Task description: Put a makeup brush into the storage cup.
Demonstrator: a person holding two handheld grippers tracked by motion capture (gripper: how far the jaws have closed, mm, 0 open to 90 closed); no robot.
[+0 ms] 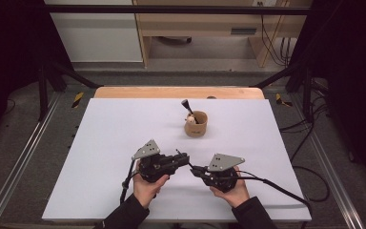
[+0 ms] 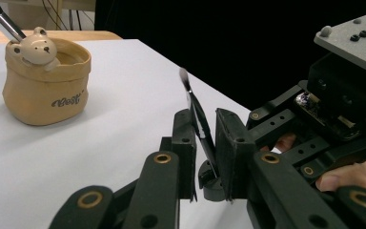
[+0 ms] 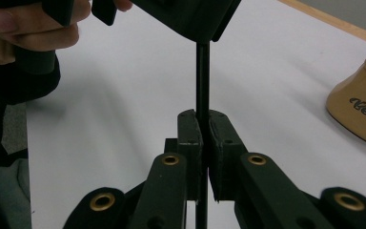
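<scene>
My two hands come in at the near edge of the white table (image 1: 100, 143), close together, each holding a black two-jaw gripper topped by a grey three-cornered plate. Between them I hold a thin black make-up brush with a small pale tip (image 2: 198, 119).

My right gripper (image 3: 201, 126) has its jaws pressed tight together on the brush's slim black handle; in the right gripper view the stem runs straight up from between its pads toward the other gripper above. In the high view this gripper (image 1: 195, 169) points left, toward my left hand.

My left gripper (image 2: 204, 143) points right, meeting the right one tip to tip. In the left gripper view its jaws stand a little apart with the brush slanting up between them; the handle lies against the left pad, and I cannot tell whether the right pad presses on it. The brush's tip (image 2: 184, 75) sticks out beyond the jaw ends, just above them.

Farther out, beyond both grippers and well apart from them, stands a small tan ceramic cup with dark lettering on its side (image 1: 196, 125). A cream bear figure (image 2: 34, 47) sits on its rim, and a second brush with a dark handle and silver ferrule (image 1: 188, 108) leans in it.

Past the table's far wooden edge lie the floor and pale cabinets.
</scene>
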